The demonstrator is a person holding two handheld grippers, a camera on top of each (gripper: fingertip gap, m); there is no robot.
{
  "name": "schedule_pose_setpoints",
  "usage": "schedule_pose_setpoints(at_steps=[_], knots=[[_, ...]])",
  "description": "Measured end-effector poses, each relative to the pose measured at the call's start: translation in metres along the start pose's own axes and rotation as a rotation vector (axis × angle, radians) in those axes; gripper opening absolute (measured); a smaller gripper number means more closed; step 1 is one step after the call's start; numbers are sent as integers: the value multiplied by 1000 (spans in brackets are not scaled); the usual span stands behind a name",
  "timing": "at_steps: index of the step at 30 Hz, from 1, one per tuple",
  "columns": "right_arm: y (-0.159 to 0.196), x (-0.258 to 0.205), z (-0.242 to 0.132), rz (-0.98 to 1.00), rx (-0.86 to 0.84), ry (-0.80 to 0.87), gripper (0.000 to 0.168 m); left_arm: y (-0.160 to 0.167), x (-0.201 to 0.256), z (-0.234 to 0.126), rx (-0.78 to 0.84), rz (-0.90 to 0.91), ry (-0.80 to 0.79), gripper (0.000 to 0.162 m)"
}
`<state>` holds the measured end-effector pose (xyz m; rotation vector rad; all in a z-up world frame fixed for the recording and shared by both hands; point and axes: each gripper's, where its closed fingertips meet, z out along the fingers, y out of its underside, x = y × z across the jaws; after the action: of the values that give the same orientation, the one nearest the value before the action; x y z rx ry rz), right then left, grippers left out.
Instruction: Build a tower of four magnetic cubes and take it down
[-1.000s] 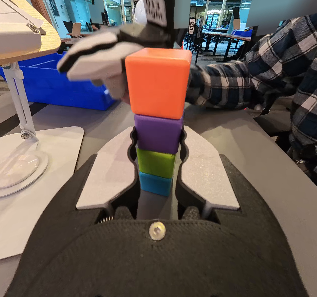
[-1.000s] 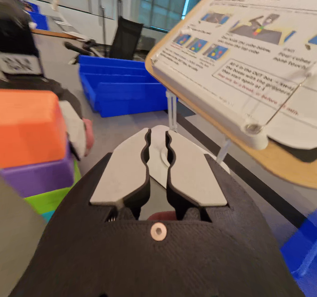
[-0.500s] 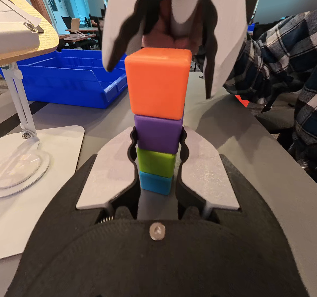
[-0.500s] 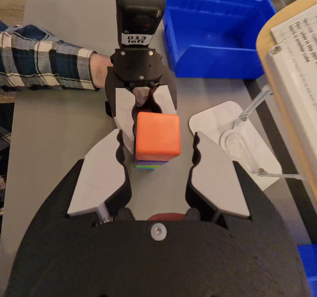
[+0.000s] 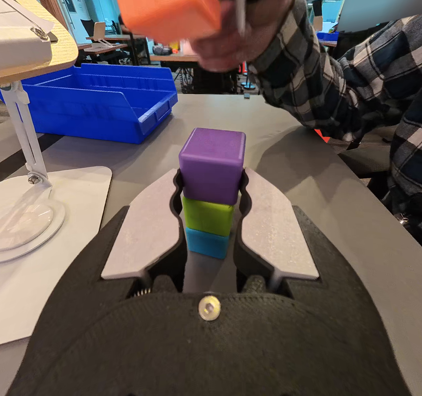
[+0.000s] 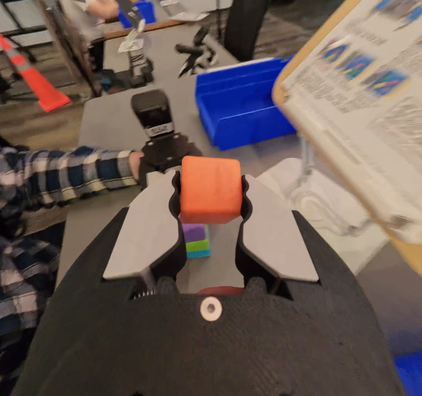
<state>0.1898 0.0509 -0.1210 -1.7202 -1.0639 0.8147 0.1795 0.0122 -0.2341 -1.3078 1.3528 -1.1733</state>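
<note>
A stack of three cubes stands on the grey table (image 5: 285,179): purple cube (image 5: 211,165) on top, green cube (image 5: 207,216) in the middle, blue cube (image 5: 206,243) at the bottom. My left gripper (image 5: 211,177) is shut on the purple cube and steadies the stack. My right gripper (image 6: 210,187) is shut on the orange cube (image 6: 210,188) and holds it in the air above the stack (image 6: 197,240). The orange cube also shows blurred at the top of the left wrist view (image 5: 166,3). The left gripper shows behind the orange cube in the right wrist view (image 6: 162,154).
A blue bin (image 5: 91,101) stands at the back left of the table, also in the right wrist view (image 6: 239,101). A white stand base (image 5: 57,213) holds a wooden board with an instruction sheet (image 6: 365,99). A plaid sleeve (image 5: 342,69) reaches in from the right. My hands' fingertips stand some 11 cm from each other.
My right gripper swung over the tower, opened, closed on the orange cube and lifted it off. The left gripper stayed shut on the purple cube.
</note>
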Motion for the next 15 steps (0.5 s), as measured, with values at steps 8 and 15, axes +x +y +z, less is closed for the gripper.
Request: schedule_pose_setpoints(at_steps=[8, 15], knots=[[-24, 188, -143, 41, 101, 688, 51, 0, 0, 0, 4, -7, 6, 48], [61, 313, -146, 258, -107, 832, 51, 0, 1, 0, -3, 2, 8, 48]])
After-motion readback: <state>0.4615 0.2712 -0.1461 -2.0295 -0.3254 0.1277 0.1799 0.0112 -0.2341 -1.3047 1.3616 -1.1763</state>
